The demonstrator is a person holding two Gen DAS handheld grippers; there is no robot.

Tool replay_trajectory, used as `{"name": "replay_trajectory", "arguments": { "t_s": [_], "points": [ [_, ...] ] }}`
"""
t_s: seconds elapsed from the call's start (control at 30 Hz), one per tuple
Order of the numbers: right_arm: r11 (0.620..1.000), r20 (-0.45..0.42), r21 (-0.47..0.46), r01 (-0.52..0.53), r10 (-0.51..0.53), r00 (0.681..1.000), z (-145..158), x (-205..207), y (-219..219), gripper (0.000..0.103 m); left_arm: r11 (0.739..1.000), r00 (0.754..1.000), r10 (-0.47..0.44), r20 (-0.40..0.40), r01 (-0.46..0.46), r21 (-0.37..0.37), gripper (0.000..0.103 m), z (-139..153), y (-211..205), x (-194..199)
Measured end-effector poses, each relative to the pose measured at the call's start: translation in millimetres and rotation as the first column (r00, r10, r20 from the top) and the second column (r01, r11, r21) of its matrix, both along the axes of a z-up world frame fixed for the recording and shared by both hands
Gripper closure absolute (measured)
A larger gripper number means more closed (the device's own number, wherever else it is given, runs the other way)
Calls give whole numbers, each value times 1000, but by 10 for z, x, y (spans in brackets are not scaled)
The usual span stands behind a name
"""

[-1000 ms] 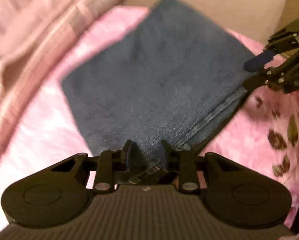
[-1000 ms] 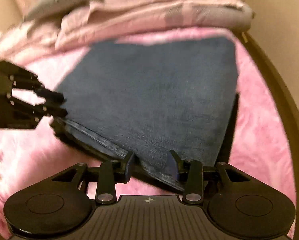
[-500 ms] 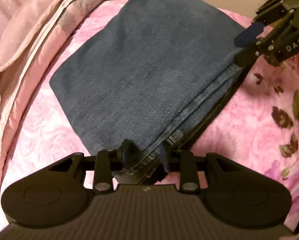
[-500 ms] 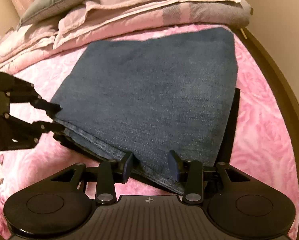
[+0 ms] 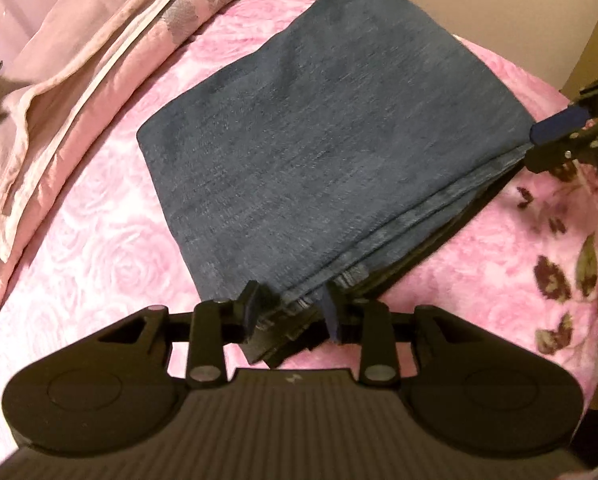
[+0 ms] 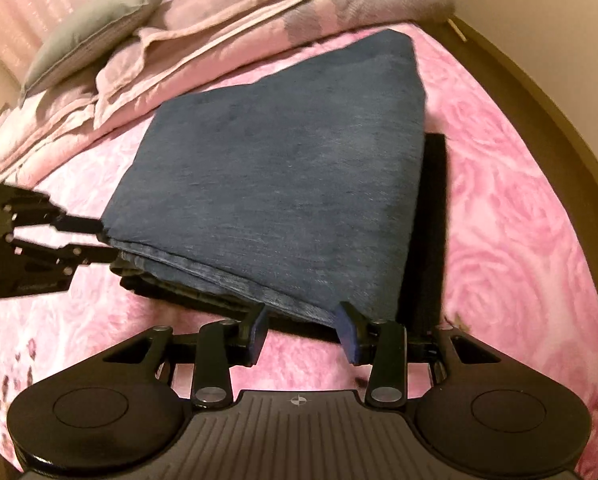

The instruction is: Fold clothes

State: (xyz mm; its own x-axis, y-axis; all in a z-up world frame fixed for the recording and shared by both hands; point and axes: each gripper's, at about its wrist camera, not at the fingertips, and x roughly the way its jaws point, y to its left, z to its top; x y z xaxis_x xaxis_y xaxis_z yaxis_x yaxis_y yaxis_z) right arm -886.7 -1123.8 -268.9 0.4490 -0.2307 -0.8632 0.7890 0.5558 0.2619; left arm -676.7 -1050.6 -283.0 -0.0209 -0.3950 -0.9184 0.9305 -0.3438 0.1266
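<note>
A pair of dark blue jeans lies folded into a thick square on the pink rose-patterned bedspread; it also shows in the right wrist view. My left gripper is open, its jaws spread around the near left corner of the stack. My right gripper is open at the near right corner, with the stack's edge just in front of its fingertips. Each gripper shows at the edge of the other's view, the right one and the left one.
A rumpled pink quilt and a grey pillow lie at the back of the bed. A brown wooden bed edge runs along the right. A flowered blanket patch lies to the right of the jeans.
Both grippers have opened and let go of the jeans' near edge. The folded stack now rests flat on the bed, and the cameras have drawn back a little.
</note>
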Motion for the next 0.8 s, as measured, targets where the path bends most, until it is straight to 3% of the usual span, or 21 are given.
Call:
{"name": "replay_trajectory", "arguments": {
  "t_s": [0.1, 0.17, 0.23, 0.3, 0.4, 0.47, 0.67, 0.8],
  "points": [
    [1000, -10, 8, 20, -20, 1000, 66, -50, 25, 16, 999, 999, 46, -19, -46, 14, 65, 82, 108, -22],
    [1000, -6, 12, 17, -17, 1000, 111, -68, 57, 15, 994, 993, 107, -46, -106, 30, 64, 133, 180, -13],
    [999, -14, 32, 10, -9, 1000, 122, -71, 90, 15, 981, 978, 188, -89, -184, 58, 55, 173, 241, 14],
    [998, -13, 53, 26, -25, 1000, 151, -98, 139, 15, 968, 960, 249, -126, -243, 65, 34, 217, 300, 37],
    [995, -8, 81, 60, -60, 998, 211, -147, 220, 15, 950, 935, 311, -169, -307, 50, 9, 315, 410, 48],
    [992, -14, 87, 95, -94, 995, 271, -177, 305, 15, 947, 929, 321, -184, -320, 35, 2, 388, 488, 44],
    [975, -10, 72, 211, -210, 978, 531, -250, 672, 14, 937, 911, 336, -237, -349, -12, 2, 586, 781, 72],
    [966, 5, 25, 258, -258, 966, 766, -242, 976, 6, 923, 892, 350, -285, -380, -58, 2, 748, 1040, 72]
  ]
}}
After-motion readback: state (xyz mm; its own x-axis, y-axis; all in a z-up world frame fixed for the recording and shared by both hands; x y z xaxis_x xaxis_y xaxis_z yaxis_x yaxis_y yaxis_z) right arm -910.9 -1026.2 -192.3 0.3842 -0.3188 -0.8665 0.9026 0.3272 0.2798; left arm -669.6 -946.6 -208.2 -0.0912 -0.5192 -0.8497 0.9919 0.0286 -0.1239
